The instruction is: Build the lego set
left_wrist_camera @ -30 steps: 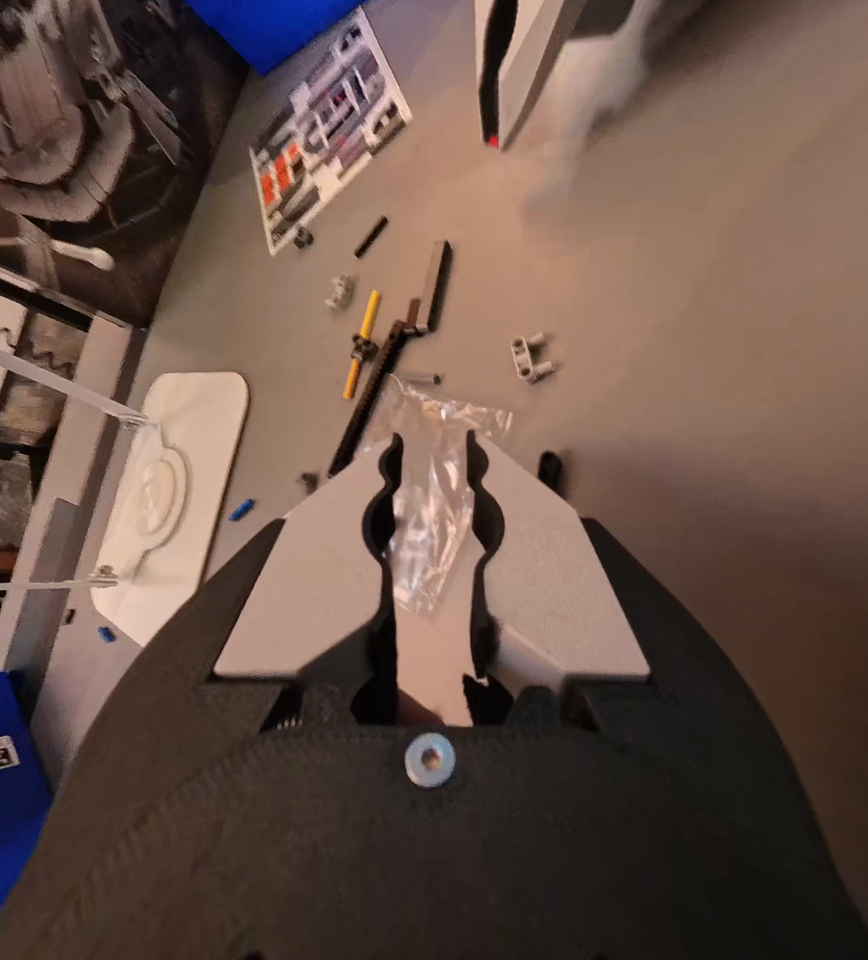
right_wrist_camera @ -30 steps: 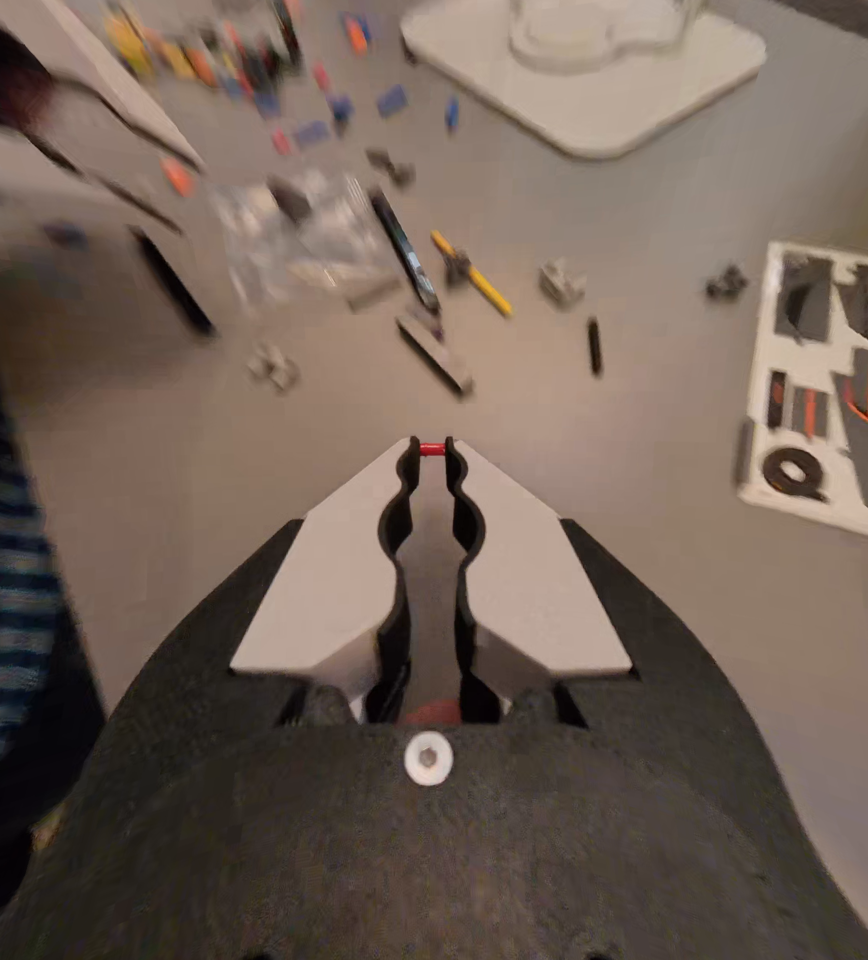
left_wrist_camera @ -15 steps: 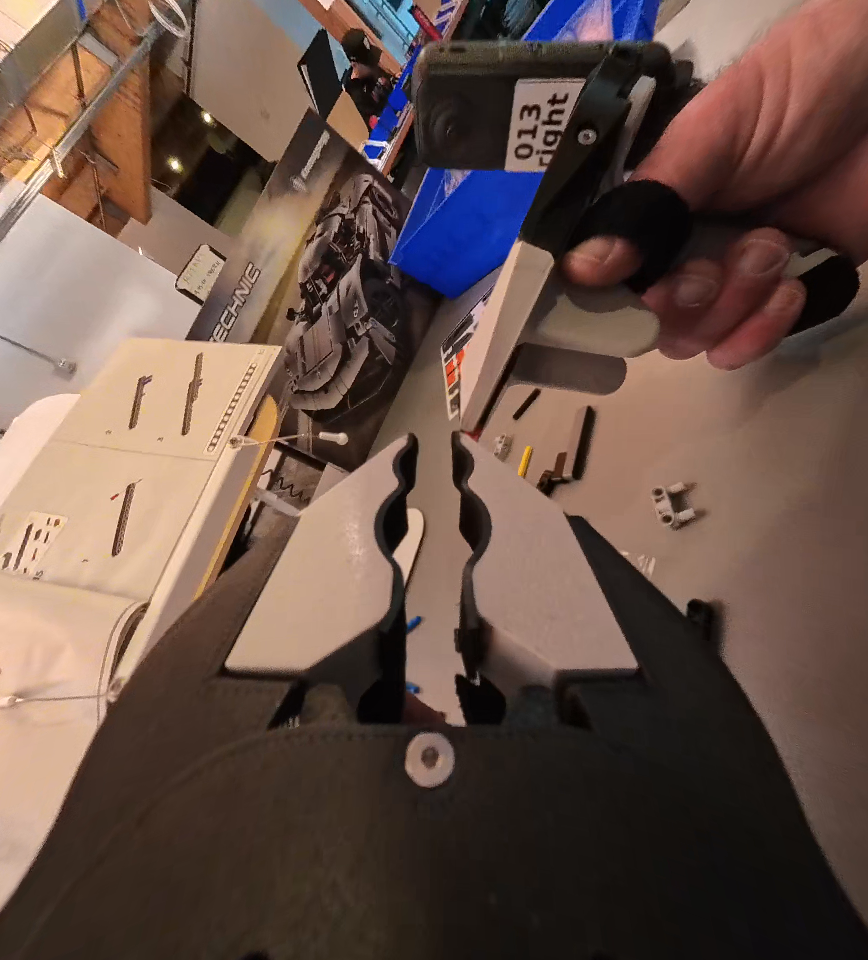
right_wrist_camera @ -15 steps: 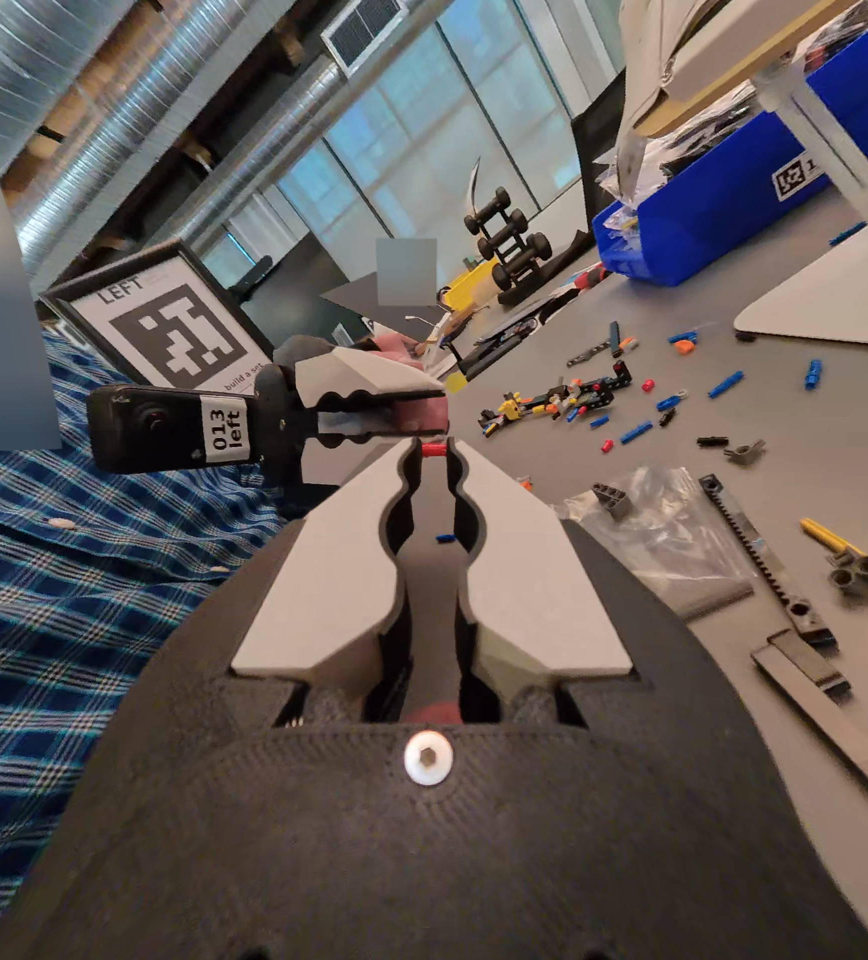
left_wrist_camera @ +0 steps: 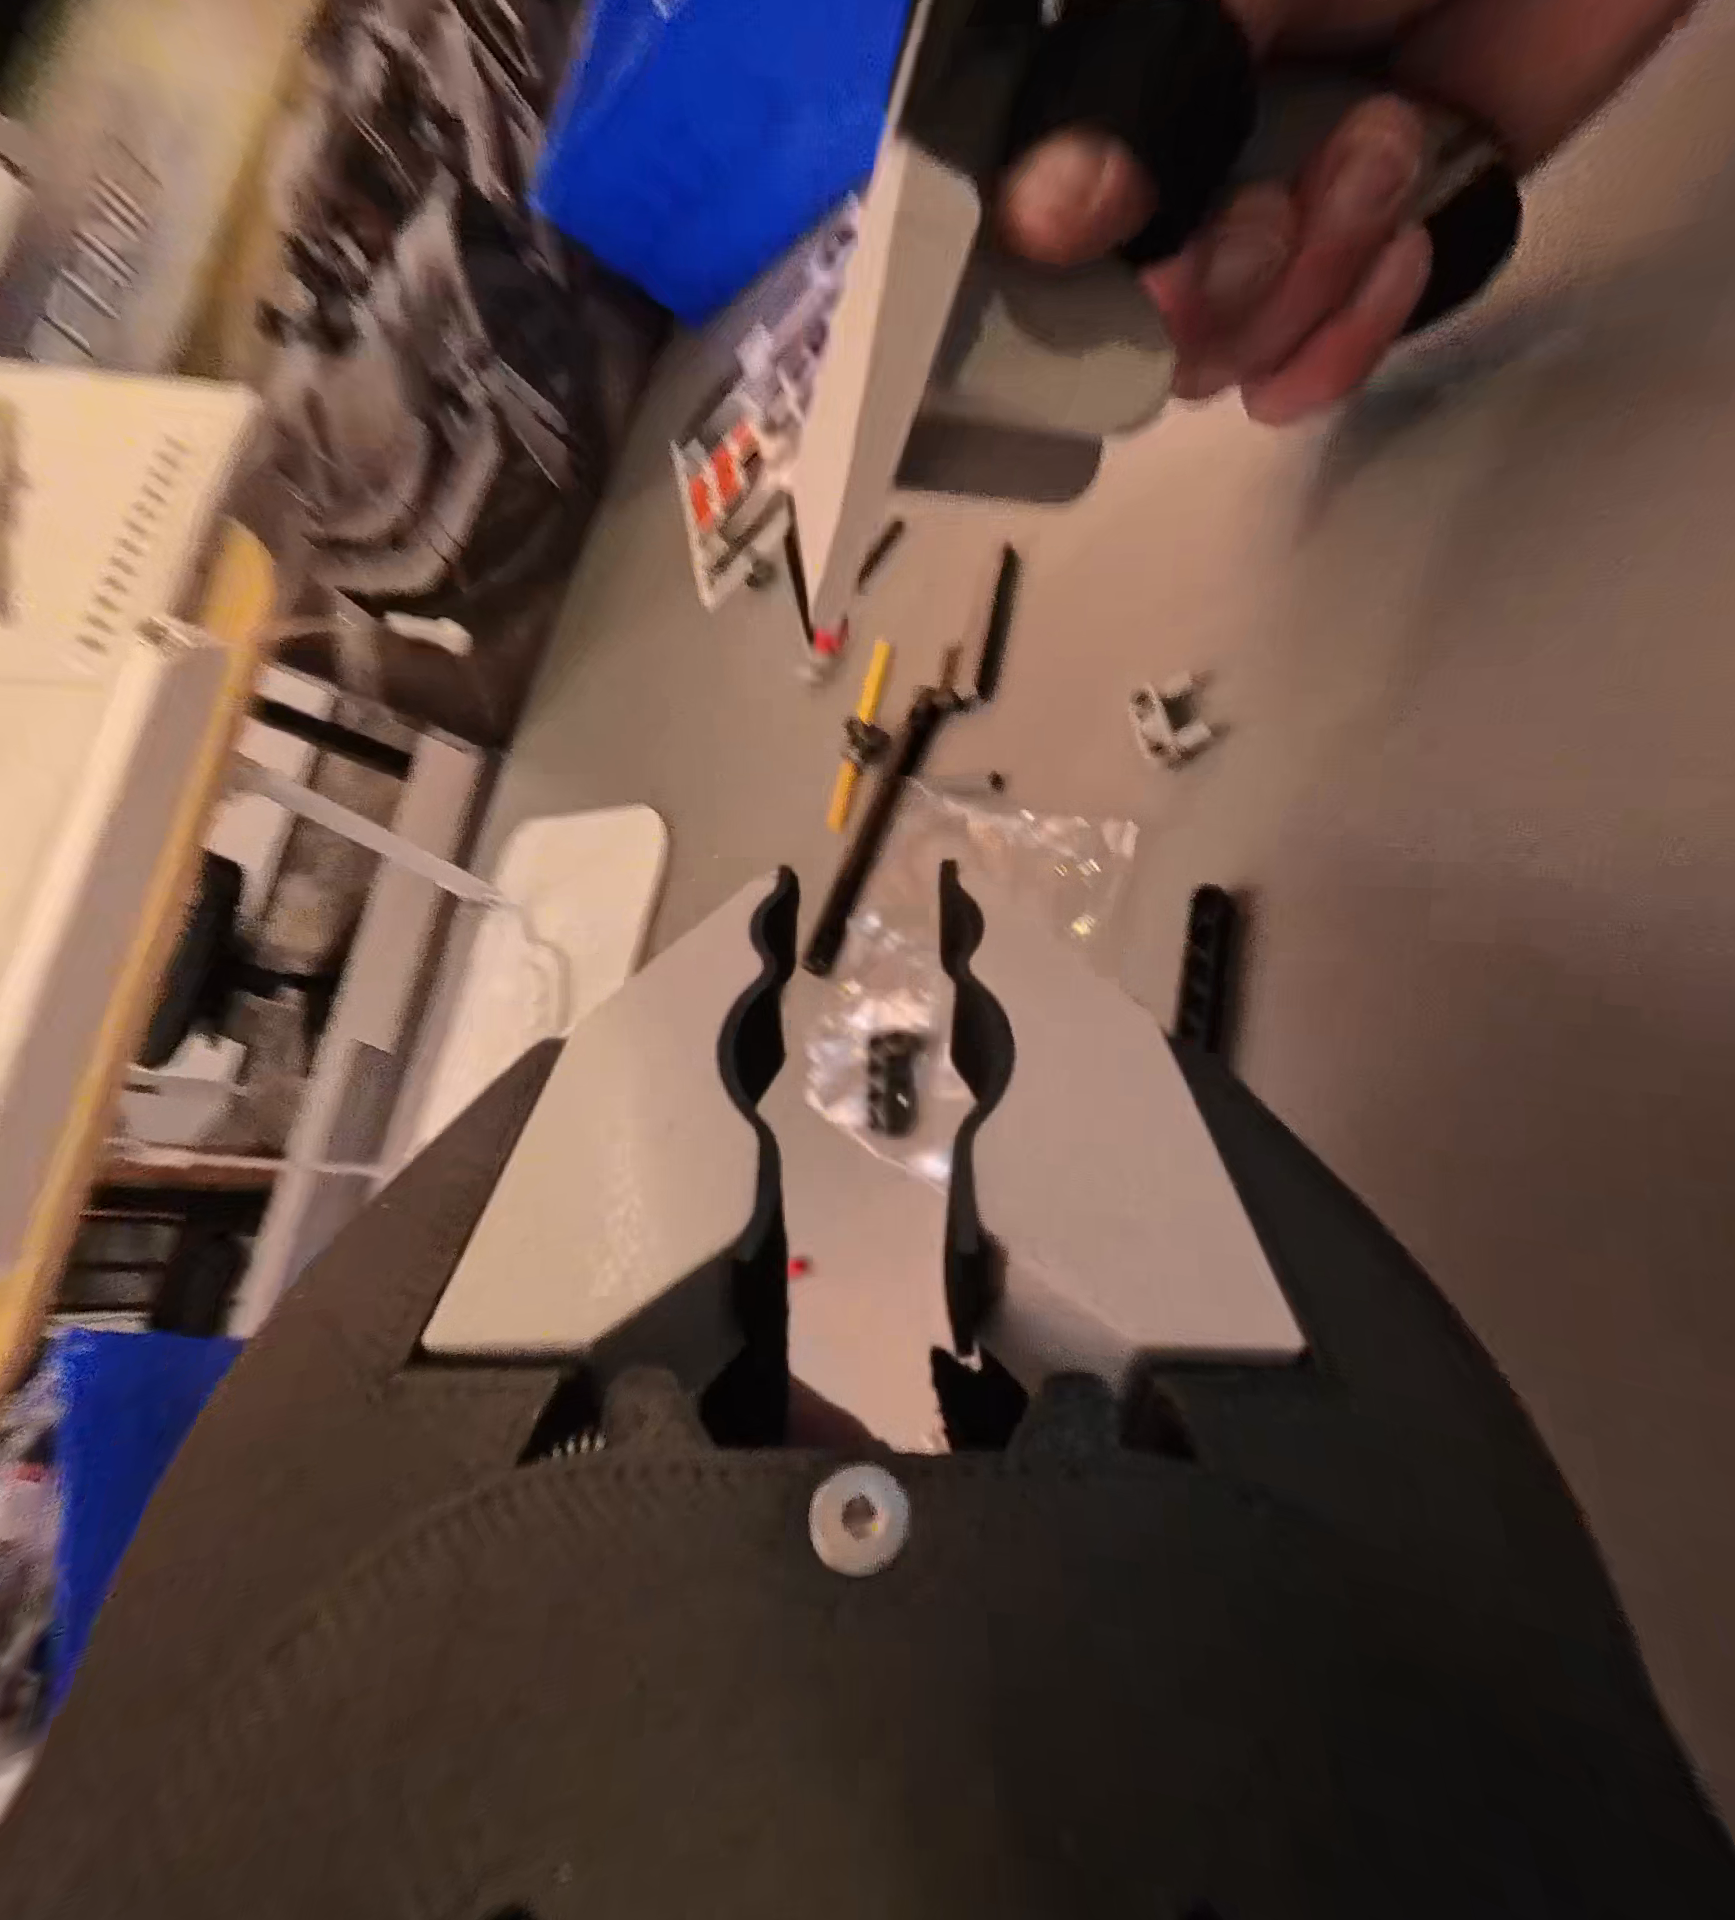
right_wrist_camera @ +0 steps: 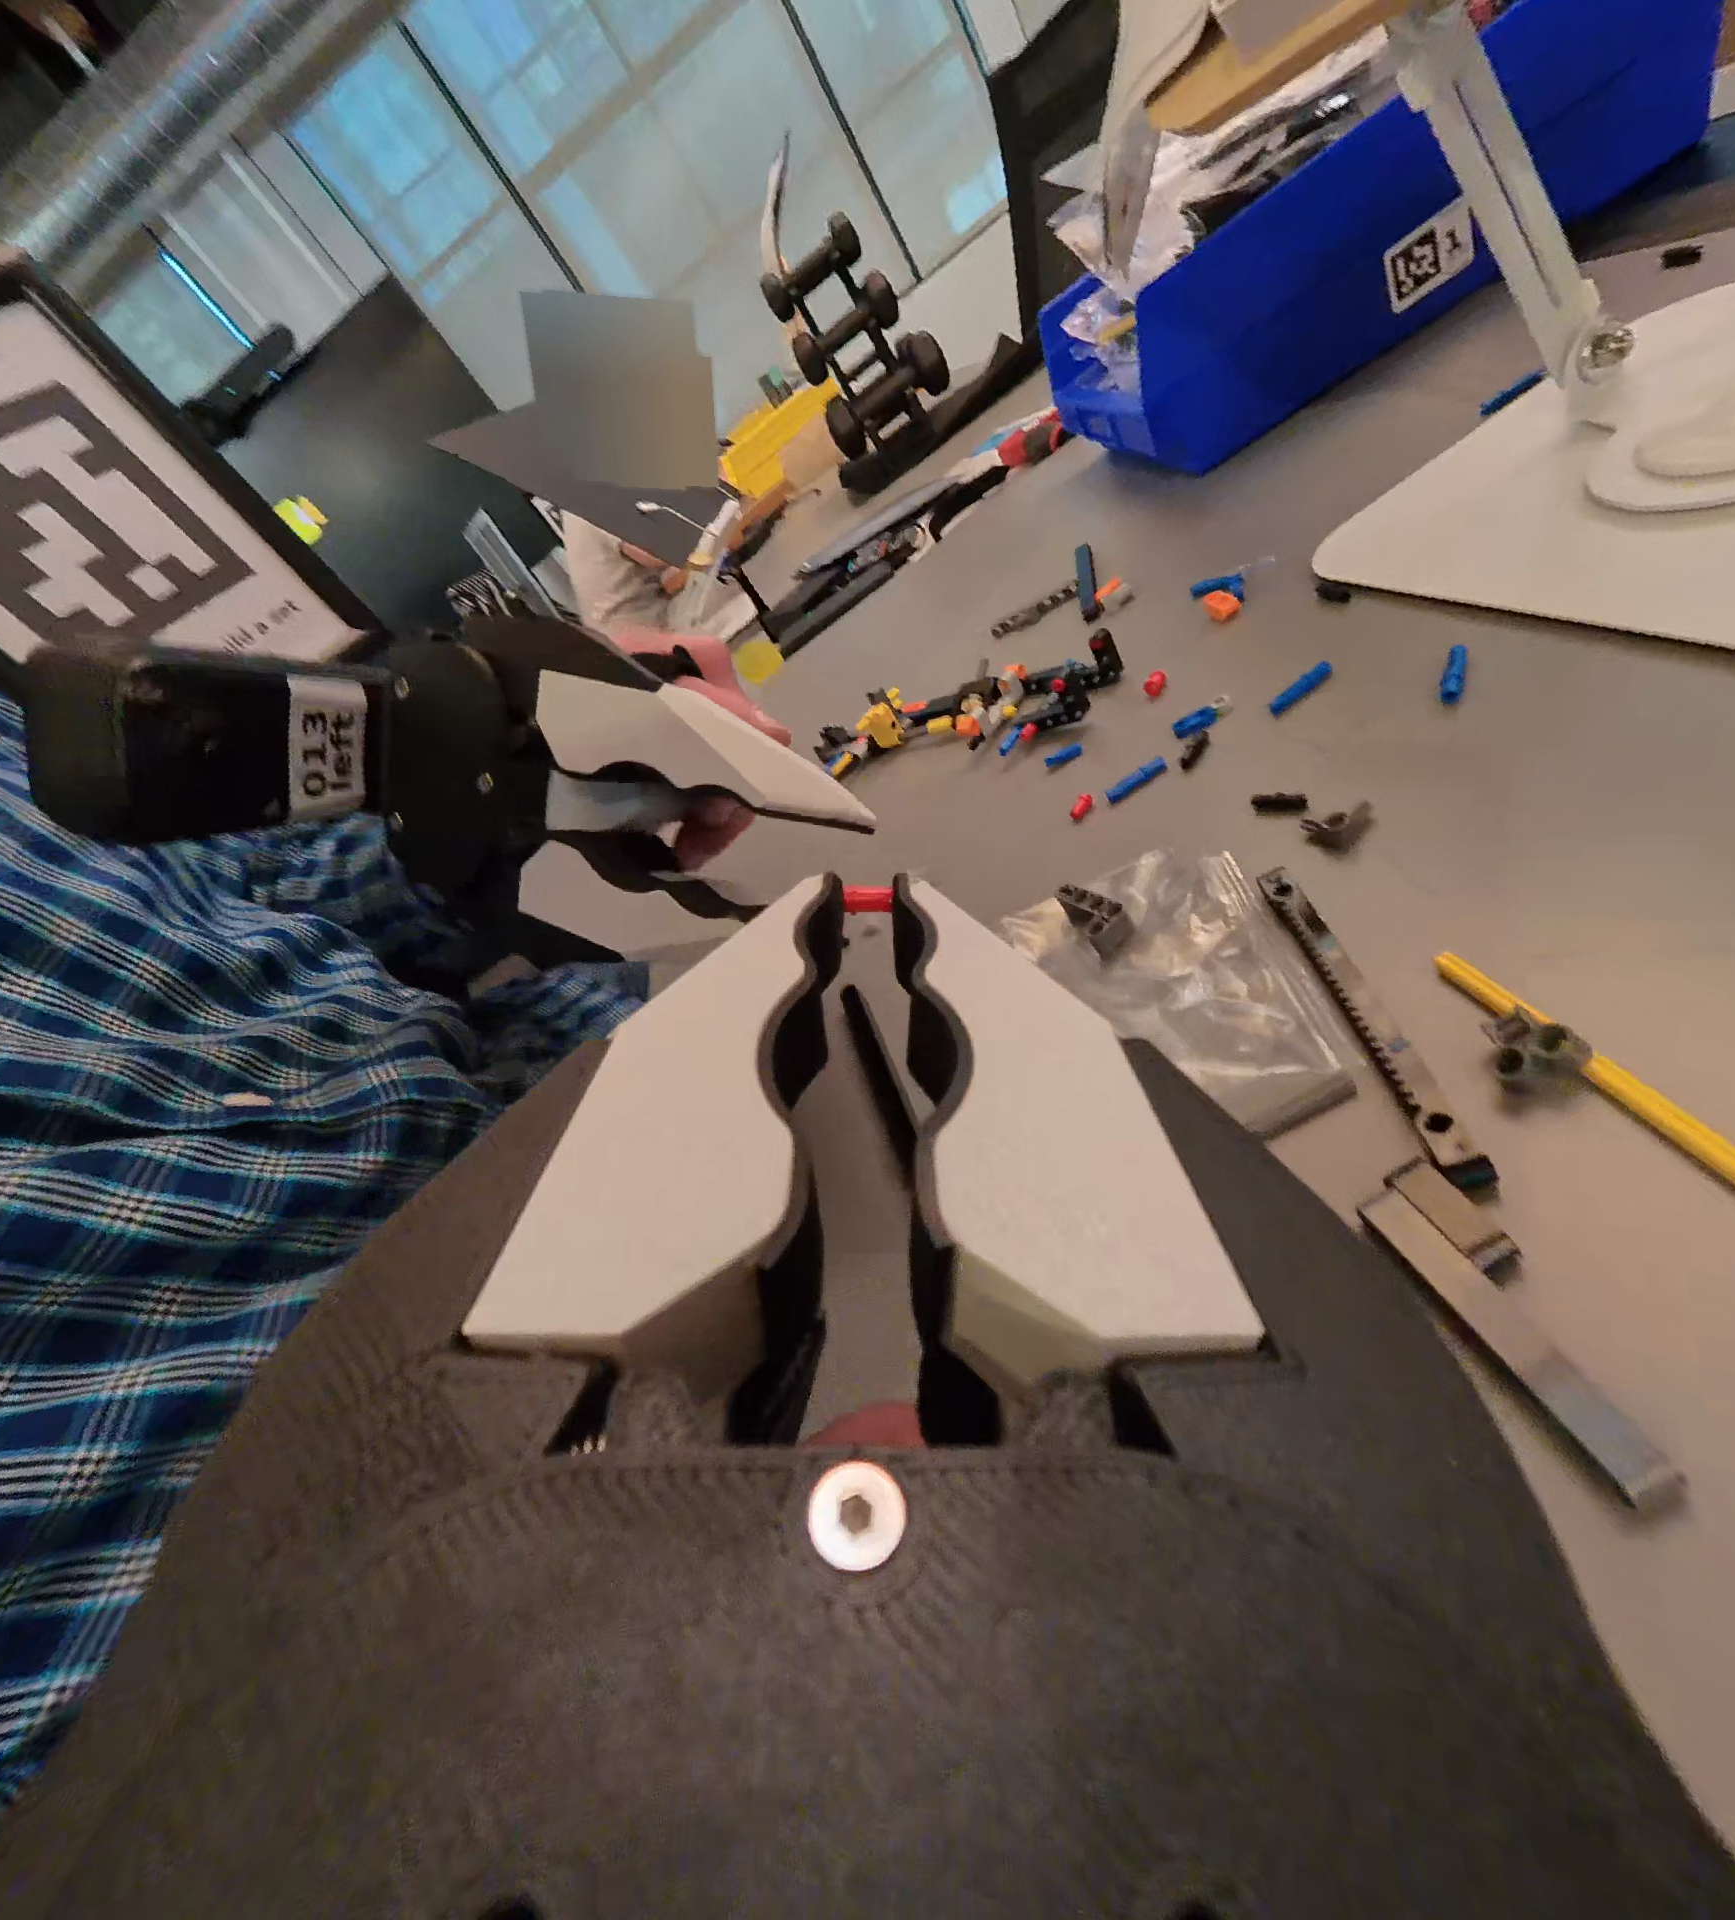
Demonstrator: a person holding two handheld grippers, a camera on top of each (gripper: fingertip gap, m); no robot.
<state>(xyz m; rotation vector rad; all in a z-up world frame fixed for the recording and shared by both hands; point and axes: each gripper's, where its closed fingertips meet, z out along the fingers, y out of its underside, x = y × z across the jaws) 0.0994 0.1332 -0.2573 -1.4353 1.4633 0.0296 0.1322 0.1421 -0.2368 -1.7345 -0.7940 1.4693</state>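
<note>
My right gripper (right_wrist_camera: 868, 902) is shut on a small red pin (right_wrist_camera: 868, 899), held above the grey table (right_wrist_camera: 1465, 790). In the left wrist view, which is motion-blurred, a hand (left_wrist_camera: 1278, 208) holds the right gripper (left_wrist_camera: 827, 623) tip-down, the red pin (left_wrist_camera: 827, 639) at its tip. My left gripper (left_wrist_camera: 868, 883) is open and empty above a clear plastic bag (left_wrist_camera: 1008, 862) with a black piece (left_wrist_camera: 889, 1081) in it. The left gripper also shows in the right wrist view (right_wrist_camera: 806, 868), just beyond the pin. A black toothed rack (right_wrist_camera: 1362, 1029), a yellow axle (right_wrist_camera: 1621, 1081) and a part-built assembly (right_wrist_camera: 977, 707) lie on the table.
A white stand base (right_wrist_camera: 1569, 520) and a blue bin (right_wrist_camera: 1310, 291) are at the far right. A long dark grey piece (right_wrist_camera: 1507, 1320) lies near right. A parts sheet (left_wrist_camera: 749, 457), a grey connector (left_wrist_camera: 1169, 717) and a black beam (left_wrist_camera: 1206, 966) lie around. A plaid-shirted person (right_wrist_camera: 115, 1039) is at left. Left tips to right tips: about 5 cm. The grey connector (left_wrist_camera: 1169, 717) lies around 9 cm away from my left fingertips.
The left gripper has tilted down toward the table and its jaws have opened wider. The right gripper still grips the red pin, now a little closer to the left gripper's tip.
</note>
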